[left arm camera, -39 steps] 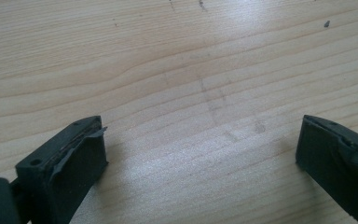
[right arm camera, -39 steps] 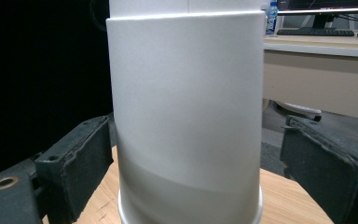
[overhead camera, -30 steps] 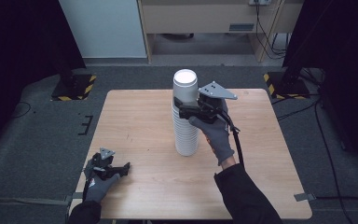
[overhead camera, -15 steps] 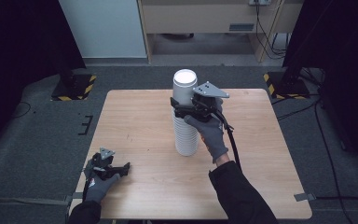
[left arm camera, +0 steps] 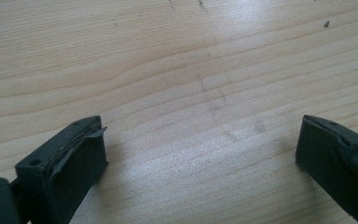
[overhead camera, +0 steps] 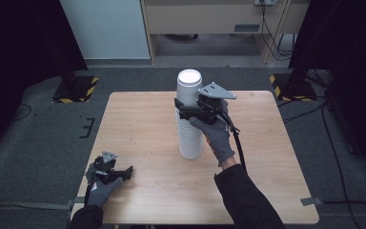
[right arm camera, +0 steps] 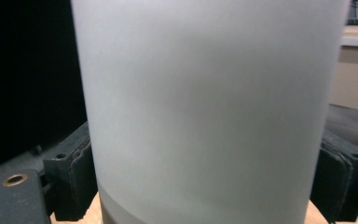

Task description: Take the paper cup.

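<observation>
So right claw (overhead camera: 187, 109) grips the top cup (overhead camera: 189, 86) of the upright stack (overhead camera: 190, 138), axis vertical; left claw (overhead camera: 119, 172) rests wide open, empty, well apart.

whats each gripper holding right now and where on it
The right gripper clamps the top cup of the white cup stack by its side wall, jaws on opposite sides. The left gripper is open on the table, holding nothing.

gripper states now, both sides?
Left gripper: open, holding nothing, low over the table.
Right gripper: jaws on both sides of the top cup of the stack, shut on it.
</observation>
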### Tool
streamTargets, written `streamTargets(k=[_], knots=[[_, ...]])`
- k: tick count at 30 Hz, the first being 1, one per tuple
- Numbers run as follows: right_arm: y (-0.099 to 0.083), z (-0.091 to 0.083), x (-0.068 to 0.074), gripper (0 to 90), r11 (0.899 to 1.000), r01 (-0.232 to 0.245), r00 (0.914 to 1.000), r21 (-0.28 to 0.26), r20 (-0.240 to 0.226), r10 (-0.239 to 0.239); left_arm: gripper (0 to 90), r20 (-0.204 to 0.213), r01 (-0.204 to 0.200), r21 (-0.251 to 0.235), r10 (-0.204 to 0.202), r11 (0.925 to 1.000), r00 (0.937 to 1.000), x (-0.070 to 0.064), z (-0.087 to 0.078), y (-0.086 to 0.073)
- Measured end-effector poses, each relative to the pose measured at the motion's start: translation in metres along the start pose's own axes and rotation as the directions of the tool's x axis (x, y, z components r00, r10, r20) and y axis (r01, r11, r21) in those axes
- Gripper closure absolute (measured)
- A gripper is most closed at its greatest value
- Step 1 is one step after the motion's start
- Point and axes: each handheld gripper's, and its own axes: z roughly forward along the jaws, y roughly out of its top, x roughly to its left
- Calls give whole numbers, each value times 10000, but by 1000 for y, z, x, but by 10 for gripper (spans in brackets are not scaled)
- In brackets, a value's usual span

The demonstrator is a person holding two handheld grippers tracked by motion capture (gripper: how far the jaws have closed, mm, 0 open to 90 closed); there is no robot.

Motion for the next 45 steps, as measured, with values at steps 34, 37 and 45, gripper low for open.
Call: streamTargets(k=[34,37,45], knots=[[42,-16,3,130,9930,4,10000,-1181,-73,-12,9,1,0,0,0,10000,10000,0,0,0],[47,-19,1,130,9900,-174,9998,-1401,-151,154,9,1,0,1,0,10000,10000,0,0,0],[54,-26,1,131,9862,-203,9996,-1645,-220,169,9,2,0,-1,0,10000,10000,0,0,0]])
